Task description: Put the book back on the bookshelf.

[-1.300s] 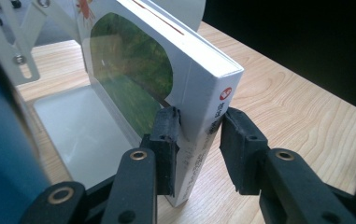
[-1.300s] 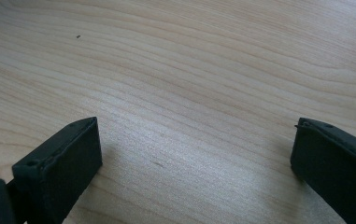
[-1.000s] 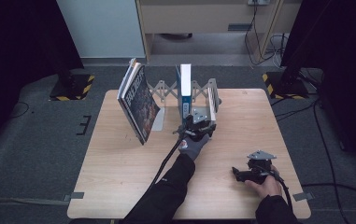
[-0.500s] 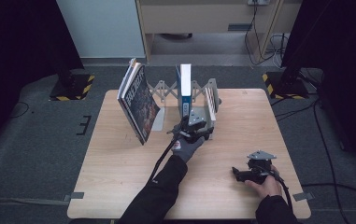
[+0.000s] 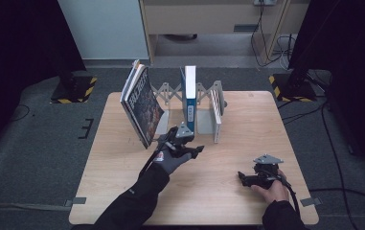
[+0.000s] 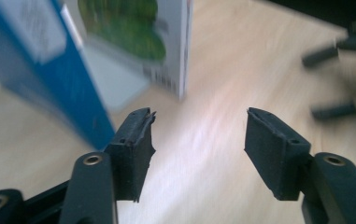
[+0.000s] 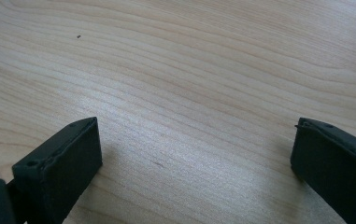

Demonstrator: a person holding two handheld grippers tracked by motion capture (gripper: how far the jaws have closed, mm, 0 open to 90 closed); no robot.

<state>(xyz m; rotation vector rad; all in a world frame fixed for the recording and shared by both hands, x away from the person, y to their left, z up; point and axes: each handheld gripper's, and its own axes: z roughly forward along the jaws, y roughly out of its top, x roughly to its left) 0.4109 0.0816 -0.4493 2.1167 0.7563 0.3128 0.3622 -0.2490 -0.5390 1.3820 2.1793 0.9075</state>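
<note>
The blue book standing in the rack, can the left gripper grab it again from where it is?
Probably yes. The left gripper sits just in front of the blue book, jaws open and empty, with bare table between them.

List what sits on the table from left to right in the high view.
Leaning dark-covered book → left gripper → upright blue book → white book → right gripper.
</note>
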